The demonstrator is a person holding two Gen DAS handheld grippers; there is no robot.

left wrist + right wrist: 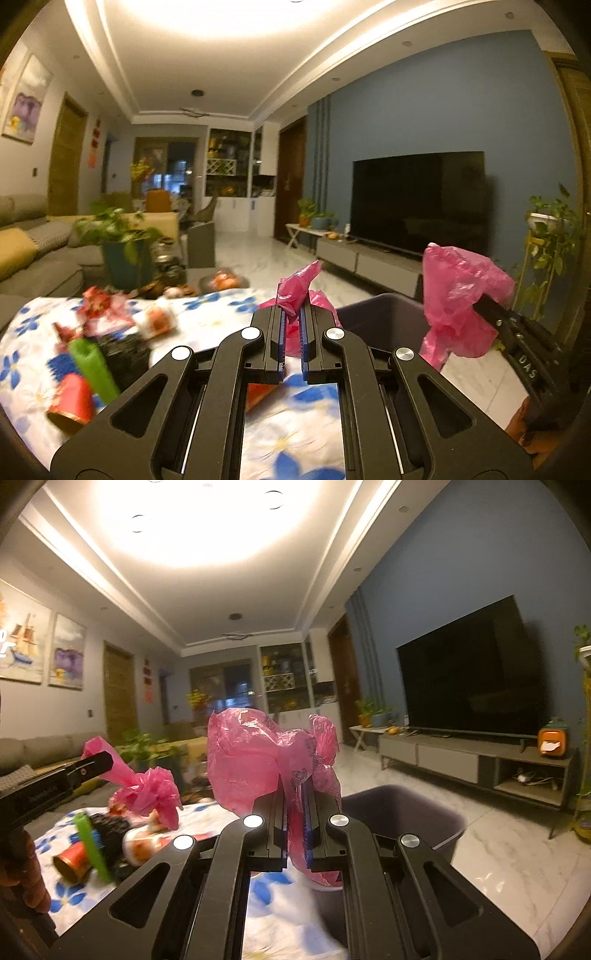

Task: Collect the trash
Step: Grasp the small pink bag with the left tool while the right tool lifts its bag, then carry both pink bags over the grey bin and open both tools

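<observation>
floral cloth (207, 321) covers the low table in a living room, and the dark bin (384, 317) beside its right edge is the landmark. left of the bin, on the cloth, lie a red cup (72, 402), a green tube (92, 363) and crumpled wrappers (101, 306). nearer the bin, the left gripper (291, 332) is clamped on one edge of a pink plastic bag (297, 286); above the bin, the right gripper (295, 812) is pinched tight on the other edge (251, 753). the step looks like lining the bin; next, spread the bag's mouth and lower it over the rim.
</observation>
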